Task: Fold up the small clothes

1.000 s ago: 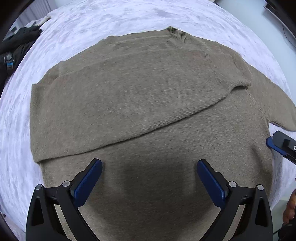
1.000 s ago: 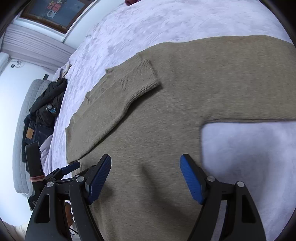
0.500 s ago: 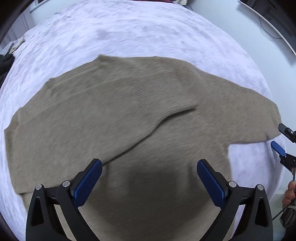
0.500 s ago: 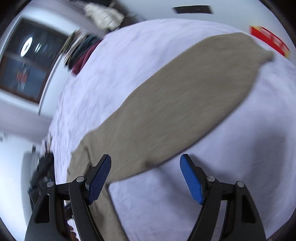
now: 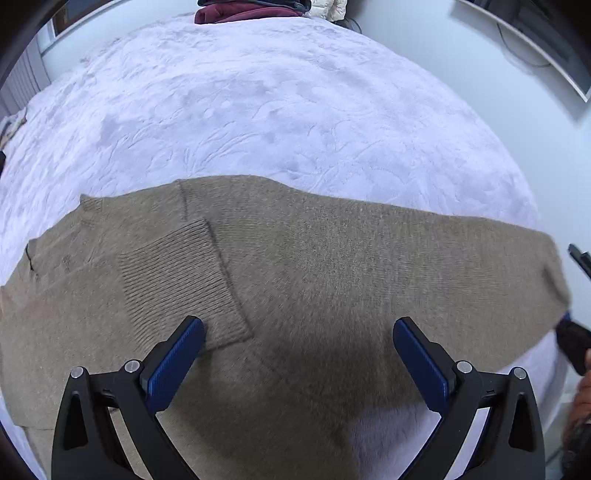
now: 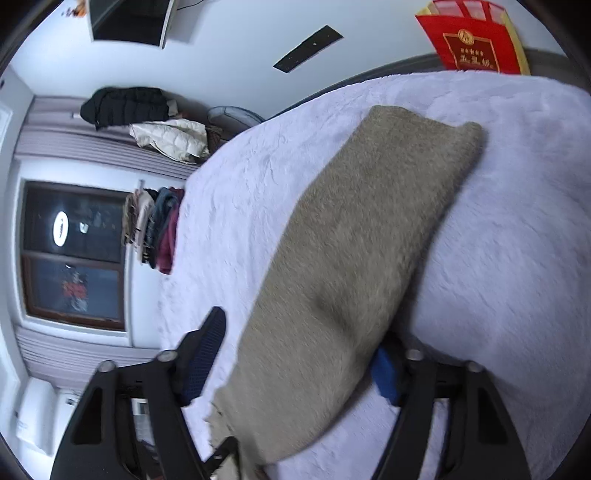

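Observation:
A tan knit sweater (image 5: 332, 280) lies flat on the pale plush bedspread (image 5: 258, 103). One sleeve is folded across the body, its ribbed cuff (image 5: 177, 280) just ahead of my left finger. My left gripper (image 5: 295, 325) hovers open above the sweater's body, holding nothing. The other sleeve (image 6: 354, 240) stretches out across the bed. My right gripper (image 6: 299, 339) straddles that sleeve near its shoulder end and its jaws are closing. One blue pad (image 6: 384, 369) sits tucked under the sleeve's edge. The other pad (image 6: 207, 350) still stands off the cloth.
Clothes hang by a dark window (image 6: 74, 251), and jackets (image 6: 125, 105) are piled beyond the bed. A red bag (image 6: 472, 40) stands past the bed's far edge. A heap of garments (image 5: 251, 11) lies at the head. A hand (image 5: 581, 398) shows at the right.
Both views slid along the sweater toward its outstretched sleeve. The right gripper rolled, came down around that sleeve, and its jaws narrowed. The left gripper stayed open.

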The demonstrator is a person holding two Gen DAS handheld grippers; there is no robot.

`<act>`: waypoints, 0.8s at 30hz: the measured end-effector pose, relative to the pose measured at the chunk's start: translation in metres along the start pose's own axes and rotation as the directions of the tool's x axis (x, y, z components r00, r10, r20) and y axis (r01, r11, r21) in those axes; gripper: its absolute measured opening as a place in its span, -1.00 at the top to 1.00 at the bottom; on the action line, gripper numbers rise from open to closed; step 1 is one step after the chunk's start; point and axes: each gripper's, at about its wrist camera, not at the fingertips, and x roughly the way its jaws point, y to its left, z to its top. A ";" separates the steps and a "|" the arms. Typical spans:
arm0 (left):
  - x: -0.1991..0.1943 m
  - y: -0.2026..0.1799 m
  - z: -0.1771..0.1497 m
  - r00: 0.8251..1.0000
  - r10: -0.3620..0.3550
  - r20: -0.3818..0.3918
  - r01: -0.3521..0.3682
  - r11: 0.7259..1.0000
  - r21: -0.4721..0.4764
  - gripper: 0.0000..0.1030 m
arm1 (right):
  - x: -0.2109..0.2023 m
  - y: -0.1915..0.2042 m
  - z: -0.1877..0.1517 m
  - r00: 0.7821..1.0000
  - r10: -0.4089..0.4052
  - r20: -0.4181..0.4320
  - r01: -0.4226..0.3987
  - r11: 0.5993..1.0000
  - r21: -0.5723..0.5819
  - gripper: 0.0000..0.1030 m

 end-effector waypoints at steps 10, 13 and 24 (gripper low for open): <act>0.033 -0.028 0.020 0.999 0.031 -0.031 -0.028 0.997 0.078 -1.00 | 0.030 0.035 -0.009 0.934 0.342 -0.107 -0.333 0.938 0.093 0.84; 0.015 -0.011 0.020 1.000 -0.009 -0.002 0.009 0.999 0.039 -0.99 | 0.045 0.077 -0.022 0.895 0.401 -0.193 -0.404 0.914 0.027 0.84; -0.059 0.150 -0.029 0.992 0.120 0.047 -0.112 0.984 -0.137 -1.00 | 0.144 0.238 -0.178 0.755 0.201 -0.625 -0.518 0.767 -0.379 0.84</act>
